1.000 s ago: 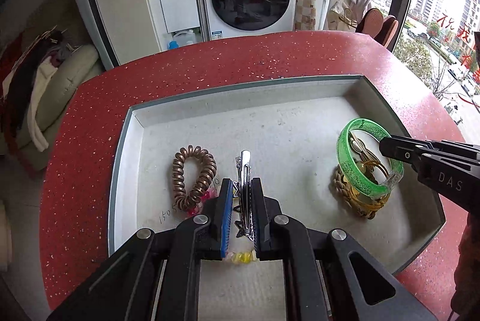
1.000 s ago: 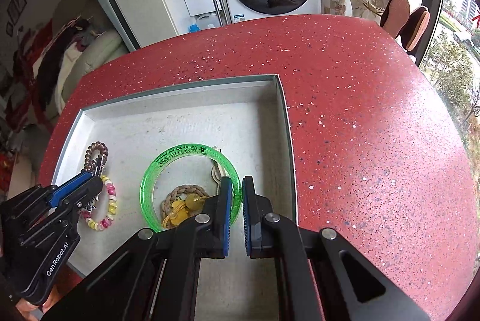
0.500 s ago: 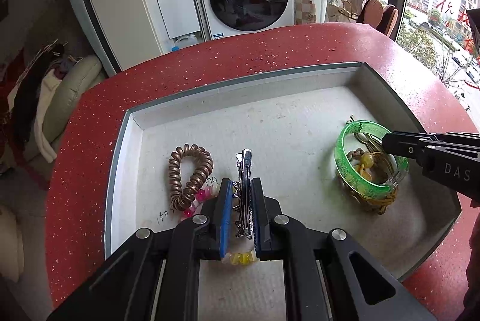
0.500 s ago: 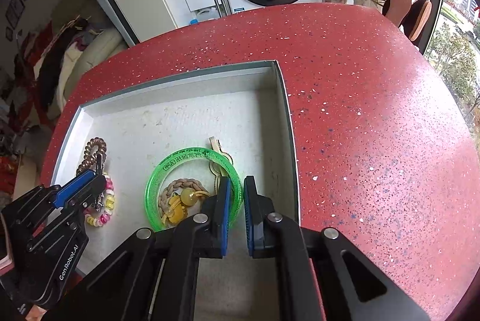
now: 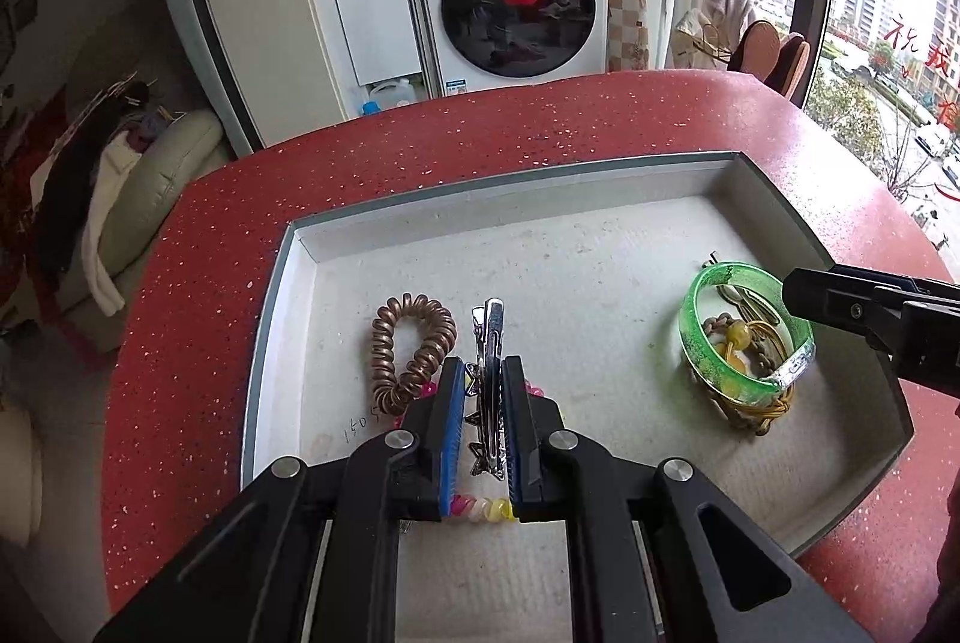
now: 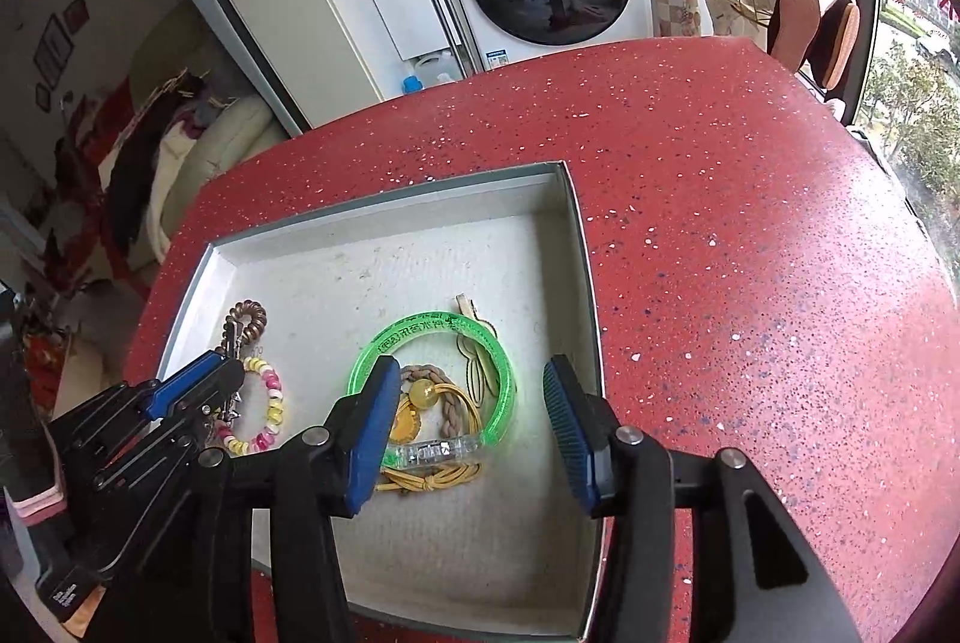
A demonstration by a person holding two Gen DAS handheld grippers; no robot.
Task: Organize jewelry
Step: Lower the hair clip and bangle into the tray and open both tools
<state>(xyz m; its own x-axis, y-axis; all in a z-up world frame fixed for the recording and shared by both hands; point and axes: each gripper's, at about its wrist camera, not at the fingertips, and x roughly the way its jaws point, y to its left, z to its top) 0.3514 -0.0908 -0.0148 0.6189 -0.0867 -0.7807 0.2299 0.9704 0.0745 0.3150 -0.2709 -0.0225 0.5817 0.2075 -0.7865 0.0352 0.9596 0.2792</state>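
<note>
Left gripper (image 5: 485, 406): clamped on metal hair clip (image 5: 491, 343), directly between pads, over tray (image 5: 420, 217).
Right gripper (image 6: 471, 418): jaws opening, nothing pressed; green bangle (image 6: 432, 385) lies in tray between and below its pads.
Risk: clip dropped on beaded bracelet (image 6: 267, 412) beneath gripper, causing tangle; left pad of right gripper could snag bangle.
Left wrist view alone shows clip grip; right wrist view alone shows jaw gap.

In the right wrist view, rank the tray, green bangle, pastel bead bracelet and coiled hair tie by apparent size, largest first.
1. tray
2. green bangle
3. pastel bead bracelet, partly hidden by the left gripper, so unsure
4. coiled hair tie, farther away and partly hidden, so unsure
</note>
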